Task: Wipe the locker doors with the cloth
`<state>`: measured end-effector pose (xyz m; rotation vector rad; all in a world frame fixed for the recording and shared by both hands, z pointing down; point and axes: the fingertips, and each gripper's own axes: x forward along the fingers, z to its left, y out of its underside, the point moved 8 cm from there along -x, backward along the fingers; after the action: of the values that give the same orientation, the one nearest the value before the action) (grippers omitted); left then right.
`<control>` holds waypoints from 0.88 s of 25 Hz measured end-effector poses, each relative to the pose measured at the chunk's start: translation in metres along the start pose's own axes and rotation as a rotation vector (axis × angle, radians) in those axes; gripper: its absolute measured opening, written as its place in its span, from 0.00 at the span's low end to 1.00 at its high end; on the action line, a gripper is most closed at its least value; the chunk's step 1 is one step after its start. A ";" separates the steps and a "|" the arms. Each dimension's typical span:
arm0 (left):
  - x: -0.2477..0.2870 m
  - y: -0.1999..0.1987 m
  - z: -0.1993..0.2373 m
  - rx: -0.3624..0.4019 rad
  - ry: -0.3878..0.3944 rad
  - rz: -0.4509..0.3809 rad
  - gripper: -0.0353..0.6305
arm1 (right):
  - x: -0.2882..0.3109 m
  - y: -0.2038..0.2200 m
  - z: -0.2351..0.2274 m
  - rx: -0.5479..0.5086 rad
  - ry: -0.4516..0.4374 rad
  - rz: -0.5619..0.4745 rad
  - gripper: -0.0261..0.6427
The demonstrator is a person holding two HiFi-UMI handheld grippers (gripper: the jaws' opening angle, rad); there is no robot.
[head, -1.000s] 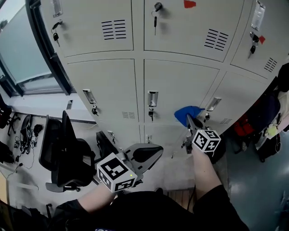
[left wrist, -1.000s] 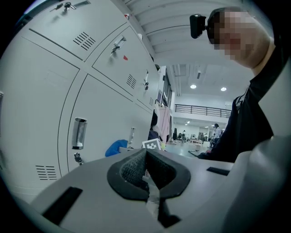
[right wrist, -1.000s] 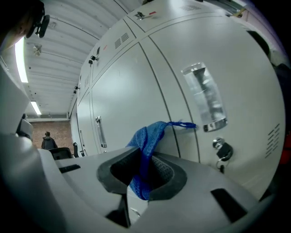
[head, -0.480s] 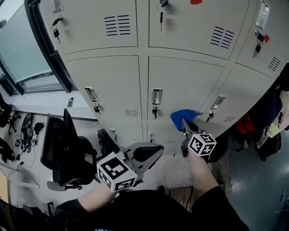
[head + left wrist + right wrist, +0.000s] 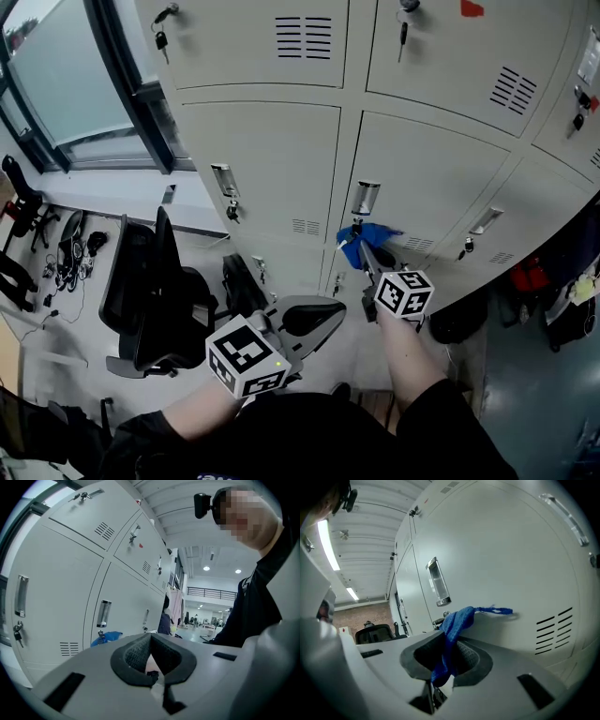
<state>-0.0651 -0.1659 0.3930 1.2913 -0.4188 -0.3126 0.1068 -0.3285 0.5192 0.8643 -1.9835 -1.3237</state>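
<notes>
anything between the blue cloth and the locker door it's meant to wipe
Nothing visible. The right tongs are shut on the blue cloth, whose free end seems to lie against the locker door, near the handle.

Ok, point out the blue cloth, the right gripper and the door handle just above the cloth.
blue cloth [image 5: 370,234], head view, on its bunched middle.
right gripper [image 5: 446,651], right gripper view, between its pads, shut on the cloth.
door handle [image 5: 365,198], head view, on its chrome plate.
</notes>
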 end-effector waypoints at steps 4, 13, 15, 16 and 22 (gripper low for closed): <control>-0.005 0.002 -0.001 0.000 -0.014 0.010 0.06 | 0.002 0.002 -0.007 0.013 0.016 0.000 0.11; 0.018 0.006 -0.011 0.008 0.025 0.037 0.06 | -0.059 -0.002 -0.074 -0.002 0.162 0.001 0.11; 0.027 0.008 -0.014 0.006 0.040 0.047 0.06 | -0.075 -0.002 -0.090 0.001 0.205 -0.003 0.11; 0.031 0.009 -0.016 0.005 0.048 0.050 0.06 | -0.082 -0.003 -0.097 0.002 0.225 -0.004 0.11; 0.052 0.016 -0.020 -0.006 0.086 0.065 0.06 | -0.107 -0.002 -0.125 -0.003 0.296 -0.001 0.11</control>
<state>-0.0101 -0.1676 0.4109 1.2780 -0.3857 -0.2032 0.2684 -0.3144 0.5449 0.9970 -1.7506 -1.1258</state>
